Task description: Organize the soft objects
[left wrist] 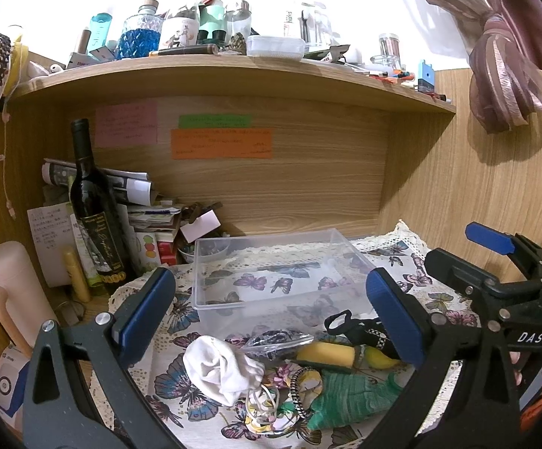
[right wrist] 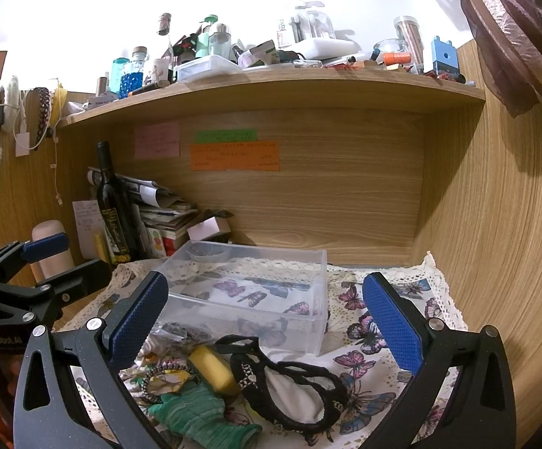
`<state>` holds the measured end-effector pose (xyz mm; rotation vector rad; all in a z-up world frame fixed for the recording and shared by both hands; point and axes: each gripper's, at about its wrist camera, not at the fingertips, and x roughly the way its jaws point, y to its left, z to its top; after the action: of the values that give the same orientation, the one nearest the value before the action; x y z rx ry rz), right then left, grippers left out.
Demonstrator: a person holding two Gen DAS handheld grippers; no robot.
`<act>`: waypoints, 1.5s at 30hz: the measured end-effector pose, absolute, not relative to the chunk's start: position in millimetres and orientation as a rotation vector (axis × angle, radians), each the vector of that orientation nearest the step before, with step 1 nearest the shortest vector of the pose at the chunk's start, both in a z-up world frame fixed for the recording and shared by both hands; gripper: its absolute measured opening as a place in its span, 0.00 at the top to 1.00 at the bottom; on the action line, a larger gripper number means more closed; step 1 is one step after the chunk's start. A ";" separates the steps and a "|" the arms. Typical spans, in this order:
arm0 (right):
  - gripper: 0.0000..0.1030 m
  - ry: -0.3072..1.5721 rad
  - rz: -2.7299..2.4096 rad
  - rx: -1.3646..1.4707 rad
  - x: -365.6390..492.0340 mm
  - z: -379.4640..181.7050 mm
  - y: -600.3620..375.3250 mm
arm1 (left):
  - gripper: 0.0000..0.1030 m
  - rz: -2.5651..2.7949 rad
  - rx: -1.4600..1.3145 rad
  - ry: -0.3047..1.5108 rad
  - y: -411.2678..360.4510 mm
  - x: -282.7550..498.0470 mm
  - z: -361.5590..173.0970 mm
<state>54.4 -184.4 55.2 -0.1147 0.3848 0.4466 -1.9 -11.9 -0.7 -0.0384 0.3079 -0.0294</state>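
Left tool: its two blue pads are spread wide. It holds nothing and touches nothing. It hangs above the pile of soft things.
White sock: a balled-up sock at the left of the pile, on the butterfly cloth that covers the worktop.
Yellow sponge: lies in the middle of the pile, just past the sock.
Green cloth: crumpled at the near side of the pile, next to a striped hair band.
Black mask: a black-edged piece with white inside, at the right of the pile, touching the sponge.
Clear box: an open plastic box behind the pile, with nothing soft in it.
Right tool: its pads are spread wide too. It holds nothing and hangs over the sponge and the black mask.
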 end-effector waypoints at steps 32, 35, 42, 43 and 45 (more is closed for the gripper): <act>0.00 0.523 0.385 -0.133 79.6 20.6 -206.9 | 0.00 0.029 -0.091 0.493 32.6 24.2 -44.5; 0.00 0.572 0.352 -0.141 86.8 8.0 -215.6 | 0.04 0.072 -0.095 0.555 43.1 32.9 -58.6; 0.00 0.698 0.363 -0.067 104.3 -16.4 -233.2 | 0.14 0.081 -0.132 0.669 58.1 62.6 -82.2; 0.00 0.709 0.371 -0.060 105.9 -19.2 -233.9 | 0.14 0.079 -0.127 0.688 57.4 67.4 -87.1; 0.01 0.733 0.380 -0.052 108.8 -24.5 -233.6 | 0.14 0.082 -0.123 0.736 56.2 77.5 -98.9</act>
<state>108.8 -233.6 -24.5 -0.0523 0.7329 0.3797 77.5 56.2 -98.9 -0.1232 0.7363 0.0819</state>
